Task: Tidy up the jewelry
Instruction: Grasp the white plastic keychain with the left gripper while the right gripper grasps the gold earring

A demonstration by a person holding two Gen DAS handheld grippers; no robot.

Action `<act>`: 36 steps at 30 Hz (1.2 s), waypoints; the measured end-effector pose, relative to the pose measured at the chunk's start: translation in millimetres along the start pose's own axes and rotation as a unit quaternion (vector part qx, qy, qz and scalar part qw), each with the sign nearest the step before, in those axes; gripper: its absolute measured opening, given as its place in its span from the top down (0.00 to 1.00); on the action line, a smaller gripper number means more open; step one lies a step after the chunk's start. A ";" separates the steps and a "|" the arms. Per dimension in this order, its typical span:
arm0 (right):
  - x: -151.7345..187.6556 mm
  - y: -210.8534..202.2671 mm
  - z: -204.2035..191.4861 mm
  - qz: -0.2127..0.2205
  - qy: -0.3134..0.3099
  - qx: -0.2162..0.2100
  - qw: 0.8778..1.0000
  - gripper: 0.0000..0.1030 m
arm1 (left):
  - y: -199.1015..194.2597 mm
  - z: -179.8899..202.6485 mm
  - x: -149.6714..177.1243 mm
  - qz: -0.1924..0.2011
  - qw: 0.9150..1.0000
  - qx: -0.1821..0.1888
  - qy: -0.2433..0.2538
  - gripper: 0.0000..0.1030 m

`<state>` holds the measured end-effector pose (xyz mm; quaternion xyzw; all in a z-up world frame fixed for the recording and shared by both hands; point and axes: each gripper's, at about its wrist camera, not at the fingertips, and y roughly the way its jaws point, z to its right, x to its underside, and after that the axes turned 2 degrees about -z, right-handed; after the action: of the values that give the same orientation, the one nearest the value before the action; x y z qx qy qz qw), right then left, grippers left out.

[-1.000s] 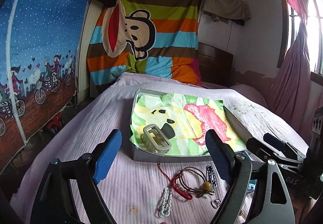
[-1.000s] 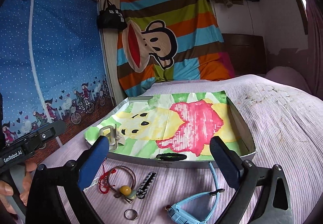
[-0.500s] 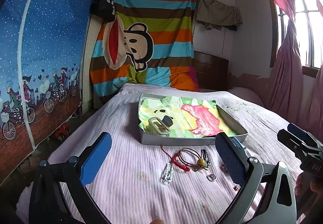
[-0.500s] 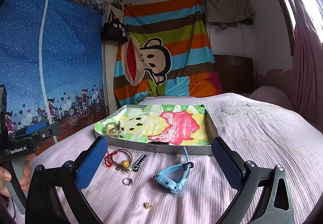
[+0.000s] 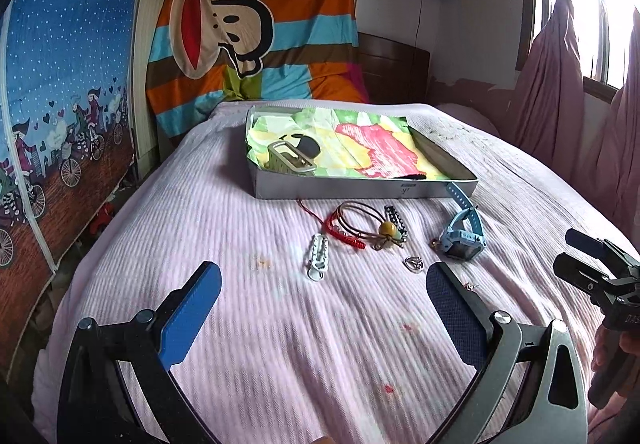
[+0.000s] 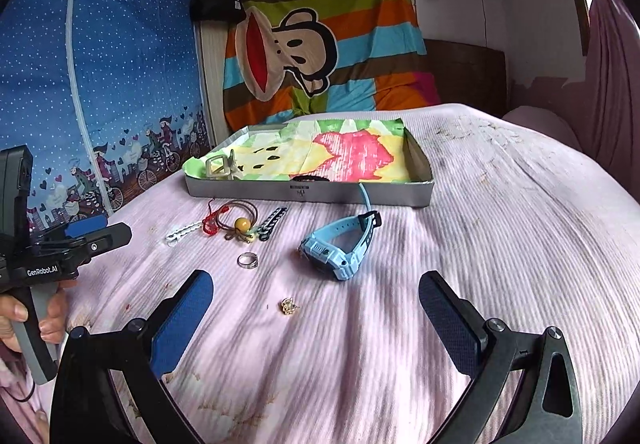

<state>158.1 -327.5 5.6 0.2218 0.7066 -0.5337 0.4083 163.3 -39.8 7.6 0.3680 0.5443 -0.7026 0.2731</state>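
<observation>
A grey tray (image 5: 360, 189) (image 6: 312, 193) lined with a colourful cloth sits mid-bed; a beige hair claw (image 5: 289, 159) (image 6: 219, 165) lies in its left part. In front lie a white clip (image 5: 319, 256) (image 6: 182, 231), a red cord and brown band with a yellow bead (image 5: 387, 229) (image 6: 241, 223), a black clip (image 6: 273, 223), a silver ring (image 5: 414, 264) (image 6: 247, 260), a blue watch (image 5: 462, 240) (image 6: 340, 248) and a small gold piece (image 6: 289, 306). My left gripper (image 5: 322, 314) and right gripper (image 6: 316, 318) are open and empty, held back above the near bed.
The pink ribbed bedspread (image 5: 320, 344) covers the bed. A blue wardrobe cover (image 6: 100, 83) stands left, a striped monkey blanket (image 5: 256, 27) hangs behind, curtains (image 5: 560, 83) hang right. The bed's left edge (image 5: 120, 211) drops to the floor.
Both grippers have pulled back and up from the tray, so the jewelry now lies farther ahead. Both stay open and empty. Nothing on the bed has moved.
</observation>
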 end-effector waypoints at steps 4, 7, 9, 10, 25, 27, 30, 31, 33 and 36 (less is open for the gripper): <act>6.3 19.2 -0.8 -0.035 0.012 -0.012 0.999 0.04 | 16.7 -8.9 -0.6 -0.029 1.000 0.002 -0.001 0.02; 8.1 32.6 -4.1 -0.055 0.007 -0.019 0.998 0.17 | 30.6 -12.3 -1.6 -0.050 0.999 0.007 -0.001 0.03; 10.1 43.1 -6.3 -0.069 0.006 -0.024 0.997 0.27 | 38.3 -12.1 -3.0 -0.061 0.998 0.006 0.006 0.03; 11.0 48.3 -6.7 -0.076 0.007 -0.027 0.997 0.34 | 42.0 -10.7 -3.7 -0.066 0.998 0.006 0.011 0.03; 17.7 79.1 -8.4 -0.109 0.029 -0.063 0.992 0.61 | 97.8 -17.6 -6.8 -0.111 0.993 0.045 0.005 0.53; 17.6 79.5 -9.7 -0.108 0.029 -0.068 0.991 0.67 | 96.4 -19.7 -5.8 -0.109 0.993 0.050 0.003 0.60; 17.4 80.6 -12.7 -0.109 0.026 -0.073 0.991 0.75 | 94.2 -20.6 -3.3 -0.105 0.993 0.053 -0.004 0.69; 17.4 81.0 -13.5 -0.109 0.024 -0.072 0.991 0.75 | 93.3 -20.8 -2.2 -0.104 0.993 0.053 -0.007 0.72; 17.2 82.3 -12.5 -0.109 0.028 -0.075 0.991 0.75 | 92.8 -22.3 -1.4 -0.103 0.993 0.053 -0.011 0.76; 16.8 84.1 -8.2 -0.110 0.042 -0.080 0.990 0.75 | 91.1 -24.6 0.0 -0.102 0.993 0.054 -0.016 0.81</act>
<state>208.8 -294.0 -55.5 0.1319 0.7838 -0.5069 0.3337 240.2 -39.5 -47.2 0.3131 0.5362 -0.7609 0.1883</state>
